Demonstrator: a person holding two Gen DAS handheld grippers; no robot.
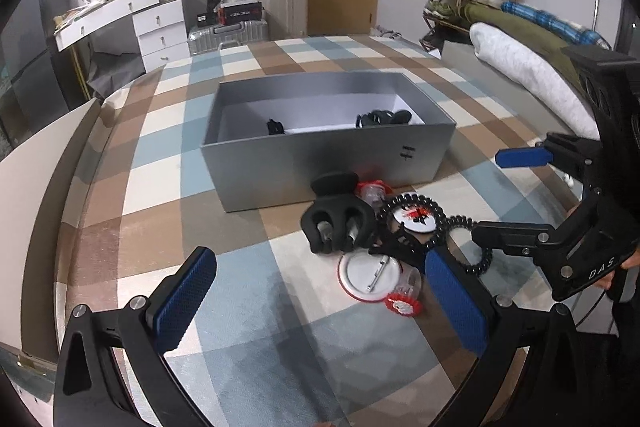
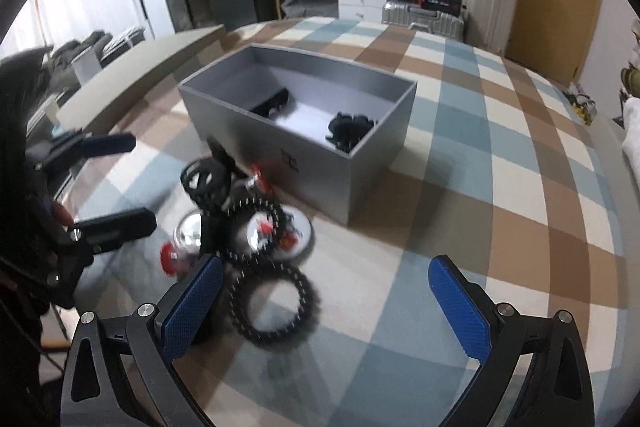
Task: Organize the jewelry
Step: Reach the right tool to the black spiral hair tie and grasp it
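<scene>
Both tongs, left [image 1: 320, 291] & right [image 2: 326, 301], are hanging open, empty, over the pile by the grey box [image 1: 332, 163] (part-filled); next pick, I'd judge, needs closing on the black coil hair tie [image 2: 276, 307].

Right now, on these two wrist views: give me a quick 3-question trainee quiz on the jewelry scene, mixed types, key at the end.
1. True or false: the grey box is empty.
2. Multiple choice: the black hair claw clip lies
A. inside the box
B. on the checked cover in front of the box
C. between the jaws of the left gripper
3. Fill in: the jaws of the right gripper stand ____.

Key
1. False: a few dark items lie inside it.
2. B: it sits in the pile with the round badges and the black coiled band.
3. Open, with nothing pressed between them.
</scene>
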